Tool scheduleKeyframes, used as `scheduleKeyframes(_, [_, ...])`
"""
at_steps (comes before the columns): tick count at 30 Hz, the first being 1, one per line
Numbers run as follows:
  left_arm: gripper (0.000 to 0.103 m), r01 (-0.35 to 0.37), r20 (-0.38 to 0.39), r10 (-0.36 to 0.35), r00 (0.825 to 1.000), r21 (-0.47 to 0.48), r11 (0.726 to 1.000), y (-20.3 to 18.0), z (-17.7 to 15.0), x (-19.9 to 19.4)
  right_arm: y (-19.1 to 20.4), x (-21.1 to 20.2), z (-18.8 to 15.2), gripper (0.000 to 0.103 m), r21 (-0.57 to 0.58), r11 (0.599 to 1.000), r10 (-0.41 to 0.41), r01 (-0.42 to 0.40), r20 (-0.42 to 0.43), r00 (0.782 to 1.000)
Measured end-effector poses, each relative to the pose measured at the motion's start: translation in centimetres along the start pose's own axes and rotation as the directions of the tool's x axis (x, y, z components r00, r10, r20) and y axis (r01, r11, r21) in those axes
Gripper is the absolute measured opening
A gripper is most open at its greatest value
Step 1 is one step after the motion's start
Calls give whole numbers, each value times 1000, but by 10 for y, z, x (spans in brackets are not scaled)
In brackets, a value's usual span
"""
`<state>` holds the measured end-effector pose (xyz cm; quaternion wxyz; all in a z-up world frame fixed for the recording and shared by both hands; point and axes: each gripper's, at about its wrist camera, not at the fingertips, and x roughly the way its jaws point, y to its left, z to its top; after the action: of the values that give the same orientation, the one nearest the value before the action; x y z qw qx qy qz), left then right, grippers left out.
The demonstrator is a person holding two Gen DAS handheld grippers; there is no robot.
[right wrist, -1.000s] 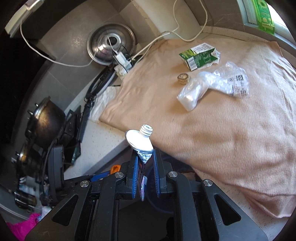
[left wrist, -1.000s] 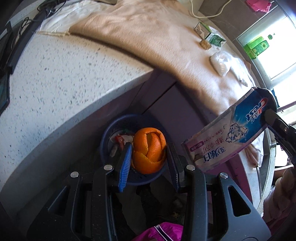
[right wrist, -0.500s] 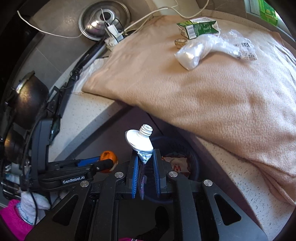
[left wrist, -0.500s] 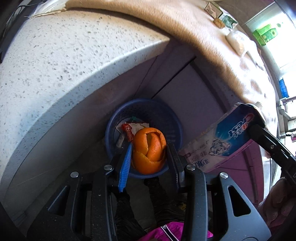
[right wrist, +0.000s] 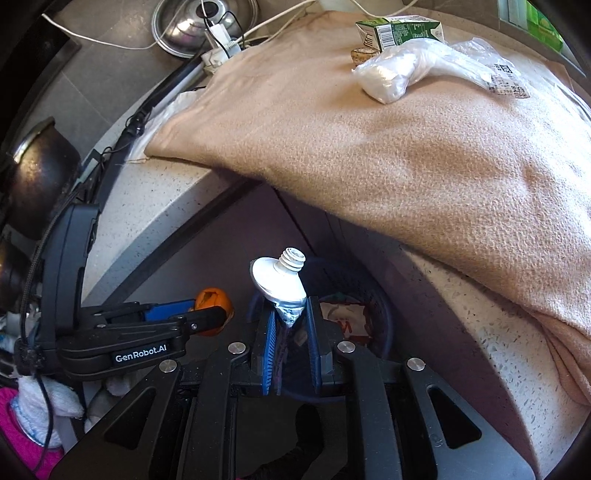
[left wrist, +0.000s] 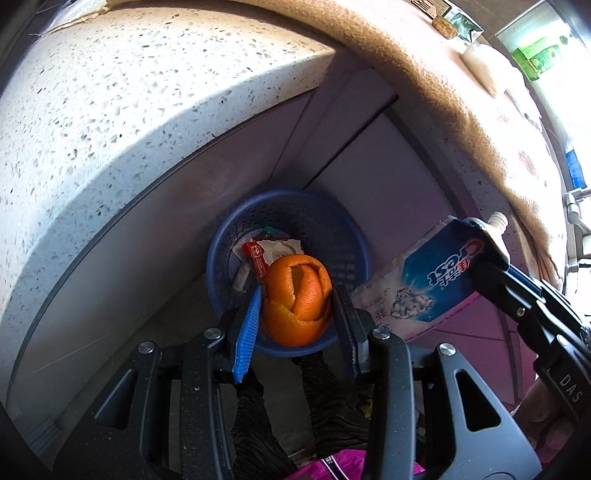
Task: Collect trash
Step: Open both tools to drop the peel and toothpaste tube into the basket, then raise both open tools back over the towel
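Note:
My left gripper (left wrist: 297,299) is shut on an orange peel (left wrist: 297,295) and holds it above the near rim of a blue mesh trash basket (left wrist: 332,229) on the floor below the counter. The basket holds a red-and-white wrapper (left wrist: 271,251). My right gripper (right wrist: 290,321) is shut on a flattened Crest toothpaste tube (right wrist: 280,275) with no cap, over the basket (right wrist: 373,295). The tube (left wrist: 432,277) and right gripper show at the right of the left wrist view. The left gripper with the peel (right wrist: 212,301) shows at the left of the right wrist view.
A speckled white counter (left wrist: 129,110) overhangs the basket, with a tan cloth (right wrist: 388,147) over it. On the cloth lie a green carton (right wrist: 400,31), a white plastic bag (right wrist: 402,74) and a small cork-like cap (right wrist: 364,55). Purple cabinet doors (left wrist: 369,155) stand behind the basket. Pots and cables sit at the left.
Both grippers have dropped below the counter edge and moved closer to the basket, still holding the peel and the tube. The basket now looks larger in both views.

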<state>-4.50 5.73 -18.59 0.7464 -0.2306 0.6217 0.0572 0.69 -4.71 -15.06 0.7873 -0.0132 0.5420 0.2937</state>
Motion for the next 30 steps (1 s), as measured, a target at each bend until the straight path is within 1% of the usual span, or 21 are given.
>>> scheduleKeyframes(4, [39,-11,-1,11,1000,-5,1000,0,1,1,0,5,0,15,-3,1000,-5,5,-10,1000])
scheduleKeyframes(6, [42,-20,-6,19,1000,-7,1000,0,1,2,-1,8,1,17,-5,1000,-6,6,-17,1000])
scheduleKeyframes(8, [43,-21,-10,21,1000,-8,1000,0,1,4,-1,10,1,17,-7,1000,-11,11,-21,1000])
scheduleKeyframes(11, [49,-25,-9,25,1000,-10,1000,0,2,5,-2,12,0,18,-9,1000,-14,14,-37,999])
scheduleKeyframes(13, [50,-29,-4,29,1000,-7,1000,0,2,4,-1,14,1,19,-4,1000,-9,9,-44,999])
scheduleKeyframes(16, [50,-31,-2,31,1000,-13,999,0,2,2,-2,12,0,23,-5,1000,-3,3,-40,999])
scheduleKeyframes(18, [50,-30,1,30,1000,-19,999,1,3,1,-2,10,0,31,-5,1000,-2,1,-36,999])
scheduleKeyframes(26, [50,-27,19,28,999,-24,999,3,4,-12,-5,-2,4,34,3,1000,3,-3,-19,1000])
scheduleKeyframes(30, [50,-23,33,24,999,-28,999,1,7,-20,-8,-10,2,41,0,1000,7,-7,-10,1000])
